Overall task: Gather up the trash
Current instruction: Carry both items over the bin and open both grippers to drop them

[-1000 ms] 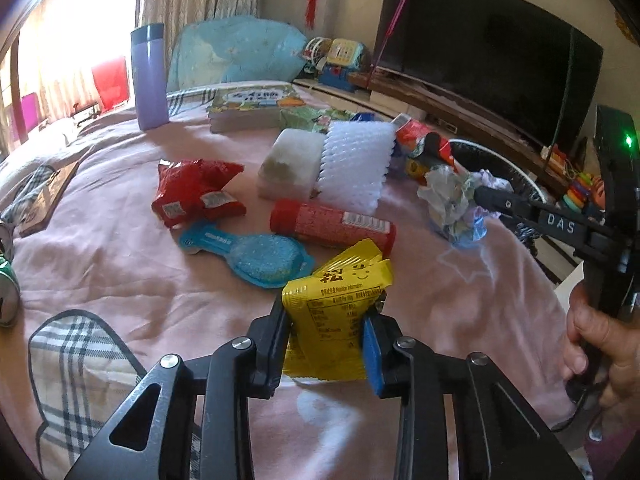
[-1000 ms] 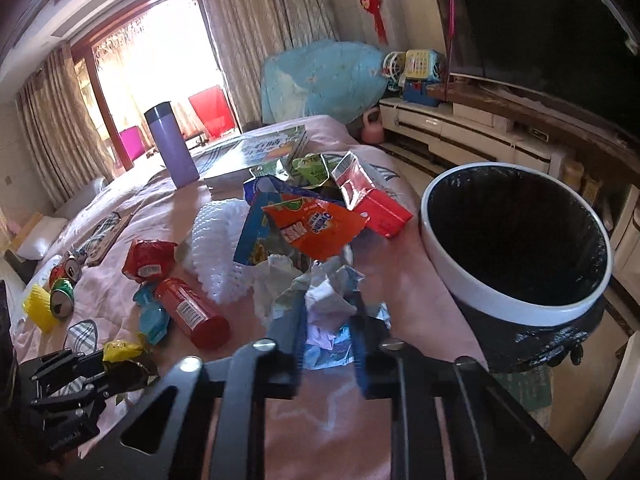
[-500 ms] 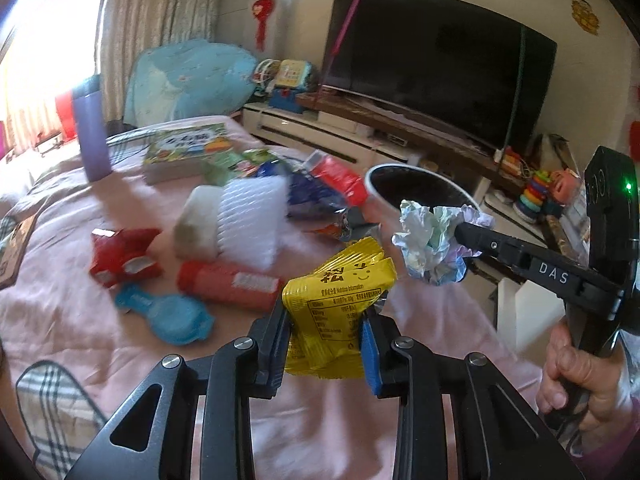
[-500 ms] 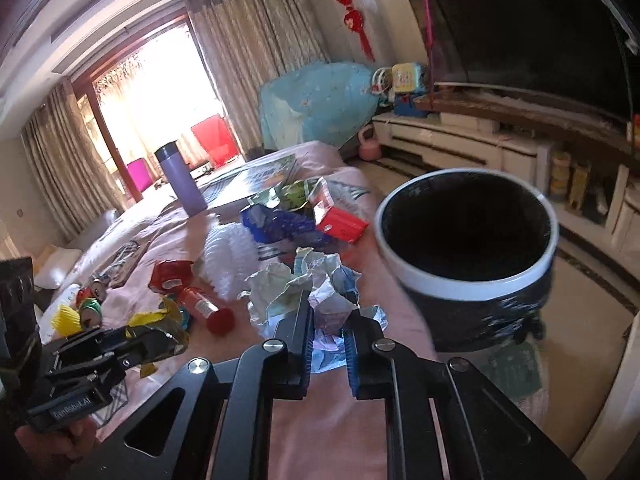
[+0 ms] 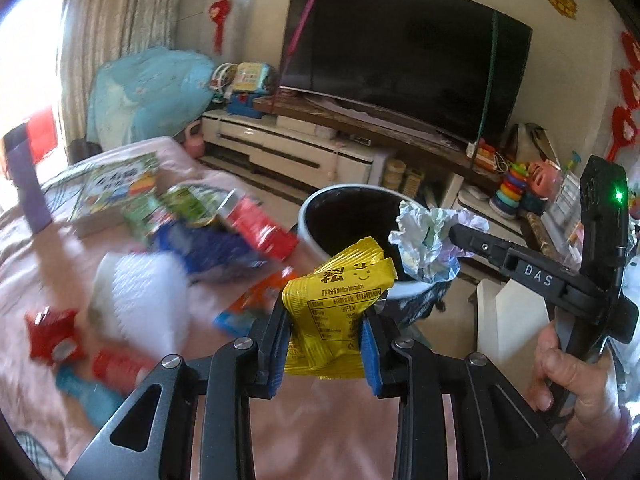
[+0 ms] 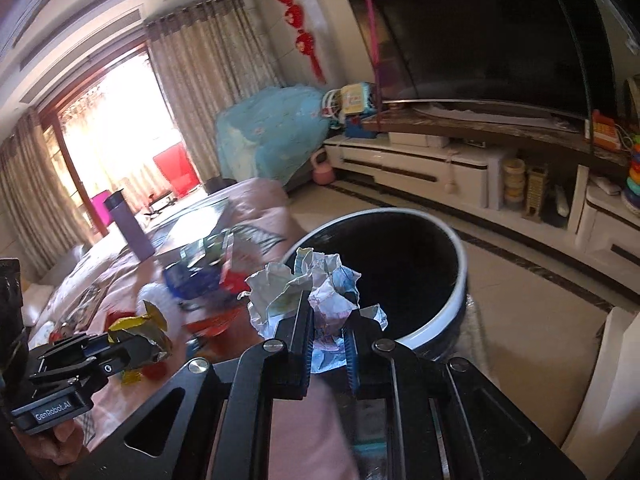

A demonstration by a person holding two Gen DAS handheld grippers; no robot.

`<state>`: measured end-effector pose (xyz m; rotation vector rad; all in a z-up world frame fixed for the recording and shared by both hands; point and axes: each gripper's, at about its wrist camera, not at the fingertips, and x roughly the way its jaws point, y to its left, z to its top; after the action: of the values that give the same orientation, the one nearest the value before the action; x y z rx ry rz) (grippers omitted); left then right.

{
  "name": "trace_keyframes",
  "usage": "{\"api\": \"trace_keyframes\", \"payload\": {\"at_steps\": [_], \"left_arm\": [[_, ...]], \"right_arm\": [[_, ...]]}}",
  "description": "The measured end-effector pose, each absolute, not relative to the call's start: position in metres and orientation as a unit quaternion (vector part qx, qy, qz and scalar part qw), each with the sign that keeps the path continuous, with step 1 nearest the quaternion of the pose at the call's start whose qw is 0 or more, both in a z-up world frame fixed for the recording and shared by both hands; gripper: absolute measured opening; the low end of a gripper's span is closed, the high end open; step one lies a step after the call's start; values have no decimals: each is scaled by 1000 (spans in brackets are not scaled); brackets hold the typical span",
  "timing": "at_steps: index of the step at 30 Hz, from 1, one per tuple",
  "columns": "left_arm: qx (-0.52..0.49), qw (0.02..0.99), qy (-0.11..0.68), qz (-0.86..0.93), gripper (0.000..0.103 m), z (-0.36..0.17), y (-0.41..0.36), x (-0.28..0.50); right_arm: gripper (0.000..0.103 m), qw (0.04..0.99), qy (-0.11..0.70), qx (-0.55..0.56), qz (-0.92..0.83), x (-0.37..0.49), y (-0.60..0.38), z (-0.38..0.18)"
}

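My left gripper (image 5: 325, 332) is shut on a yellow snack packet (image 5: 334, 308) and holds it in the air, just short of the near rim of the trash bin (image 5: 320, 204). My right gripper (image 6: 327, 336) is shut on a crumpled paper wad (image 6: 316, 292) and holds it over the near rim of the white-rimmed, black-lined bin (image 6: 452, 308). The wad also shows in the left wrist view (image 5: 428, 244), over the bin's right side. The left gripper with the packet (image 6: 140, 332) shows at the lower left of the right wrist view.
The pink-covered table (image 5: 320, 432) carries several wrappers: a red box (image 5: 260, 228), a blue packet (image 5: 208, 248), a white bristly piece (image 5: 140, 296), a red tube (image 5: 116, 366), a book (image 5: 116, 180), a purple flask (image 6: 128, 224). A TV stand (image 6: 440, 160) lies beyond the bin.
Both grippers have swung right, from over the table toward the bin, carrying the packet and the paper wad. The bin now sits close in front of both.
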<state>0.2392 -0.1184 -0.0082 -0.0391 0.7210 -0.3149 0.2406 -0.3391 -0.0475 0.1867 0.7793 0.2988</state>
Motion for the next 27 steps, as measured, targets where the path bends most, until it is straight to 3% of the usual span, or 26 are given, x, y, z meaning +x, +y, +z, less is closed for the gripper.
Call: {"api": "trace_keyframes", "payload": {"at_steps": [18,20,22,25,27], "left_arm": [[-14,906,386,-171,33,-41,-186,385],[-16,904,391,-172,39,-44,-188,393],[-19,902,394,-173,56,-45,-189,394],[-20,904,390,-173,63,-44,-191,394],[-19,905,387,-173,66,-44,-191,387]], "right_arm": [[14,901,404,96,126,306,-378,-72],[18,898,410,101,126,312,-380,-76],[21,895,415,108,127,316,-382,-80],[39,891,418,121,127,318,-387,-82],[42,892,416,125,124,318,-389,-82]]}}
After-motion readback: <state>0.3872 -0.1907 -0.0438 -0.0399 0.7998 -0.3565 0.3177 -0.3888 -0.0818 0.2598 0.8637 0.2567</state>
